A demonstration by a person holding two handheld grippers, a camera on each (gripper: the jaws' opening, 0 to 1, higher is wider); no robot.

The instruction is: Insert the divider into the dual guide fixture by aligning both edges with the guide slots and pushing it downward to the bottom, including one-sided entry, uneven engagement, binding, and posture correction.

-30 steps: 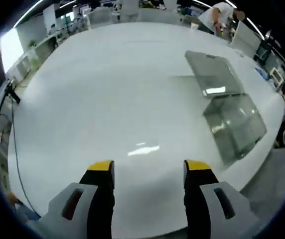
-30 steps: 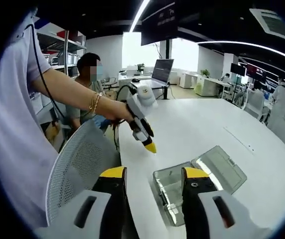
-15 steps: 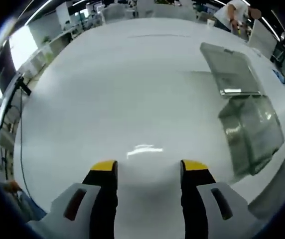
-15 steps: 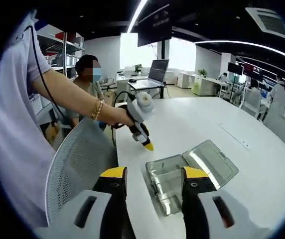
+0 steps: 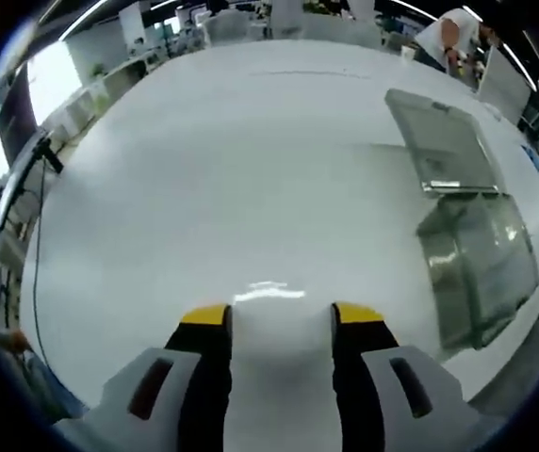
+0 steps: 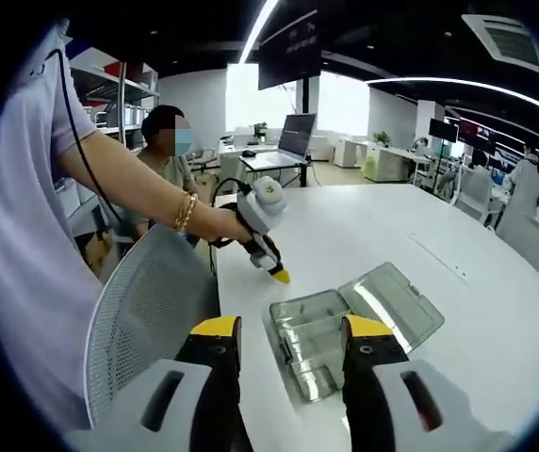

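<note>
A clear plastic fixture point(image 5: 477, 268) stands on the white table point(image 5: 251, 169) to the right of my left gripper point(image 5: 280, 315). A flat clear divider panel point(image 5: 444, 141) lies just beyond it, touching its far end. The left gripper hovers low over bare table, open, with nothing between its yellow tips. In the right gripper view a hand holds the left gripper point(image 6: 268, 254) beyond the fixture's point(image 6: 312, 344) left corner, with the divider point(image 6: 392, 306) to the right. My right gripper point(image 6: 291, 328) is open and empty, near the table's edge in front of the fixture.
A grey mesh chair back point(image 6: 147, 311) stands at the table's near-left edge. A seated person point(image 6: 171, 151) and a laptop point(image 6: 298, 137) are behind. A black cable point(image 5: 34, 245) runs off the table's left side. Another person point(image 5: 449, 38) stands at the far end.
The left gripper's jaws have narrowed a little. Both cameras shifted slightly, so the fixture and divider sit differently in each picture; they themselves have not moved.
</note>
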